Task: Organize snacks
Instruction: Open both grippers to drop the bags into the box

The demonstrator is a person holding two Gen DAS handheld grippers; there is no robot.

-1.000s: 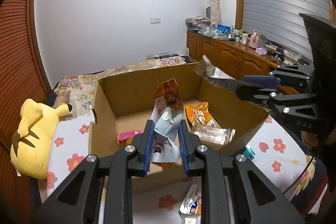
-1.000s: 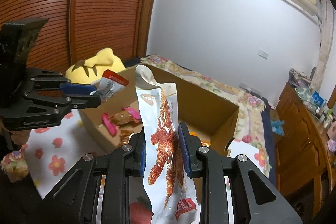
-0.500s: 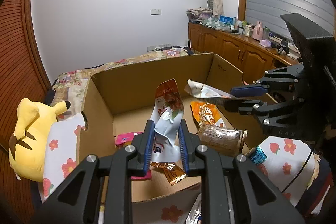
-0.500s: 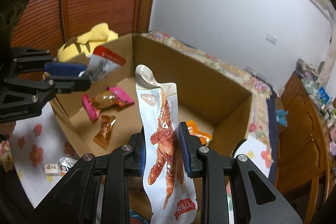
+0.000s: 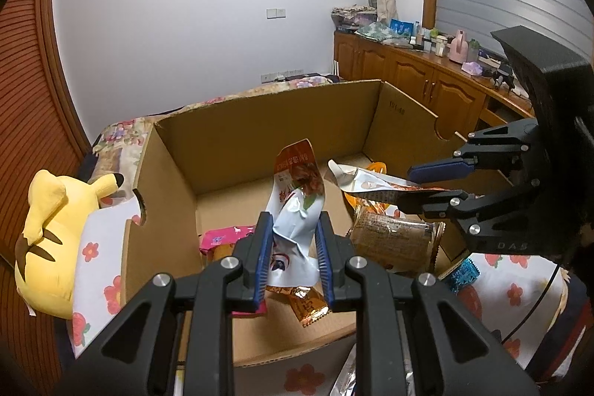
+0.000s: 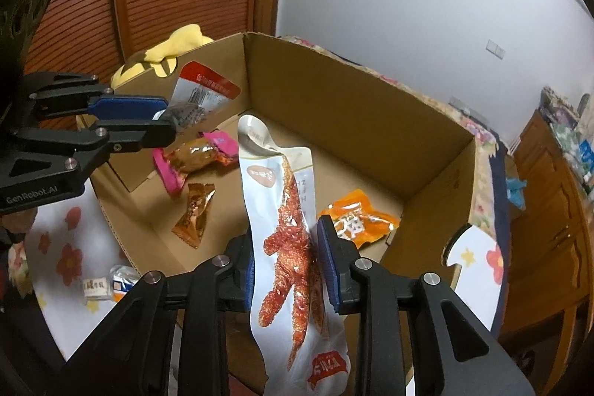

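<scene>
An open cardboard box (image 5: 260,136) (image 6: 352,114) stands on a flowered cloth. My left gripper (image 5: 293,240) is shut on a white and red snack pouch (image 5: 297,203) and holds it over the box's near side; it shows in the right wrist view (image 6: 163,125) at the left. My right gripper (image 6: 286,247) is shut on a white chicken-feet packet (image 6: 289,229) over the box; it shows in the left wrist view (image 5: 408,184) at the right. Inside lie a pink packet (image 6: 193,158), a small brown packet (image 6: 195,210), an orange packet (image 6: 356,219) and a brown biscuit pack (image 5: 393,240).
A yellow plush toy (image 5: 52,232) lies left of the box. Loose small snacks (image 6: 111,284) lie on the cloth beside the box. A blue-wrapped sweet (image 5: 462,275) sits at the box's right corner. Wooden cabinets (image 5: 415,77) line the right wall.
Both grippers have moved forward and down over the box with their packets still held. The box now fills more of both views.
</scene>
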